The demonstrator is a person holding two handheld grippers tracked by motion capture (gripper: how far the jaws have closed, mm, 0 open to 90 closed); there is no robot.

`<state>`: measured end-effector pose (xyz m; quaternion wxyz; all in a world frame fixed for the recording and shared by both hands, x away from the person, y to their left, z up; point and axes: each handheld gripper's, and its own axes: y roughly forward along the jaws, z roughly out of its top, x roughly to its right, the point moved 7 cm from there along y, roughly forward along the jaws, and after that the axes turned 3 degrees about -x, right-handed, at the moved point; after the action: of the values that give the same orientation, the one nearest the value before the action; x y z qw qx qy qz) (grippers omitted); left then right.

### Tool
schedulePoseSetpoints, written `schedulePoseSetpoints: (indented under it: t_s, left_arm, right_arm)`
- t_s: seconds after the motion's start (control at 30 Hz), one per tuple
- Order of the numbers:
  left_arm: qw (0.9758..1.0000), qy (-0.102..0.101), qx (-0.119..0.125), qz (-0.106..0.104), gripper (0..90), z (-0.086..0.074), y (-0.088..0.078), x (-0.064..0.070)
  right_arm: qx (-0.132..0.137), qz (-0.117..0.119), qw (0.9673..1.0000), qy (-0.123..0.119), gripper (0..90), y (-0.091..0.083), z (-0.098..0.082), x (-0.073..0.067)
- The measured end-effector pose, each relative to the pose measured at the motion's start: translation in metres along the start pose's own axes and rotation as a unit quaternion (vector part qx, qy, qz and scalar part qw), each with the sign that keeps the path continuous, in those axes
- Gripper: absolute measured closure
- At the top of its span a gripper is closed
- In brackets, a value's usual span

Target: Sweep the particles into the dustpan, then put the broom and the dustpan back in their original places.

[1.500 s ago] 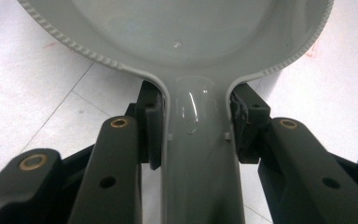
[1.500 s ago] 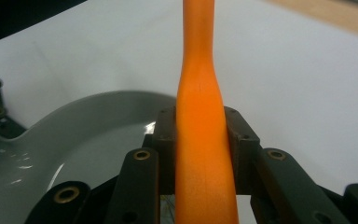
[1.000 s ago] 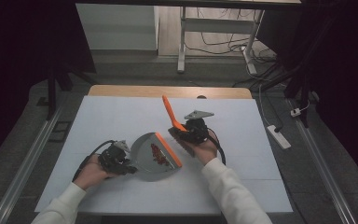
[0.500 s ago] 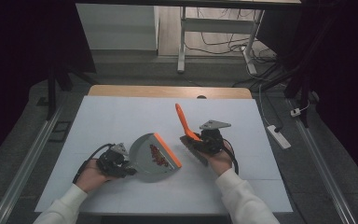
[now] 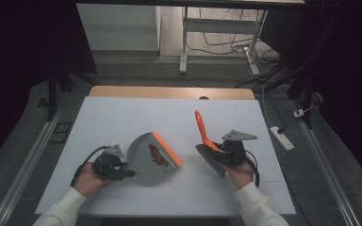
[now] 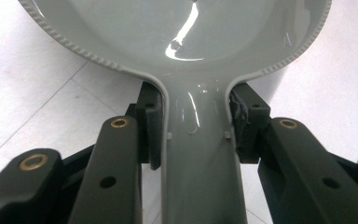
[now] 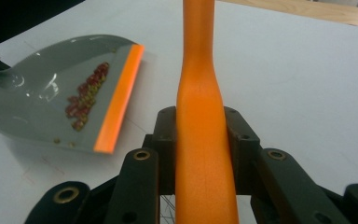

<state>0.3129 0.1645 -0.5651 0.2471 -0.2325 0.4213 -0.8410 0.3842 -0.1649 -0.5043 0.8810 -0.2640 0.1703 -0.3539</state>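
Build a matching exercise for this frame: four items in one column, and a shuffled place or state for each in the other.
Items:
1. dustpan
2. brush
3. red and green bits
4. white power strip

Descriptions:
A. lies on the floor right of the table
B. orange handle clamped in the right gripper
C. piled inside the pan
D. grey handle clamped in the left gripper

Pairs: 1-D, 2-B, 3-C, 4-A
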Motion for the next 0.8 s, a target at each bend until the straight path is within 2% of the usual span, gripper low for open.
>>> schedulePoseSetpoints:
  t_s: [0.13, 0.2, 0.23, 0.47, 0.63, 0.73, 0.8]
  left_arm:
    - [0.9999, -0.009, 0.010, 0.007, 61.5, -0.002, -0.005, 0.000]
    - [0.9998, -0.019, 0.010, 0.003, 61.5, -0.004, -0.006, 0.001]
    - [0.9996, -0.026, 0.013, 0.003, 61.5, -0.004, -0.007, 0.001]
    - [0.9988, -0.039, 0.026, 0.012, 61.5, -0.009, -0.013, 0.000]
    - [0.9974, -0.059, 0.037, 0.021, 61.5, -0.014, -0.017, -0.002]
    - [0.9959, -0.071, 0.041, 0.039, 61.5, -0.020, -0.021, -0.003]
    - [0.9951, -0.080, 0.045, 0.037, 61.5, -0.023, -0.024, -0.004]
  right_arm:
    - [0.002, -0.005, 0.9999, 0.014, 69.7, -0.010, -0.006, 0.007]
    - [0.001, -0.006, 0.9998, 0.019, 69.8, -0.013, -0.009, 0.009]
    - [0.001, -0.006, 0.9998, 0.019, 69.7, -0.014, -0.010, 0.009]
    - [-0.010, -0.007, 0.9997, 0.020, 69.7, -0.016, -0.017, 0.012]
    - [-0.007, 0.000, 0.9997, 0.024, 69.7, -0.020, -0.018, 0.009]
    - [-0.010, 0.004, 0.9996, 0.024, 69.8, -0.020, -0.021, 0.008]
    - [-0.013, 0.002, 0.9997, 0.023, 69.7, -0.022, -0.022, 0.008]
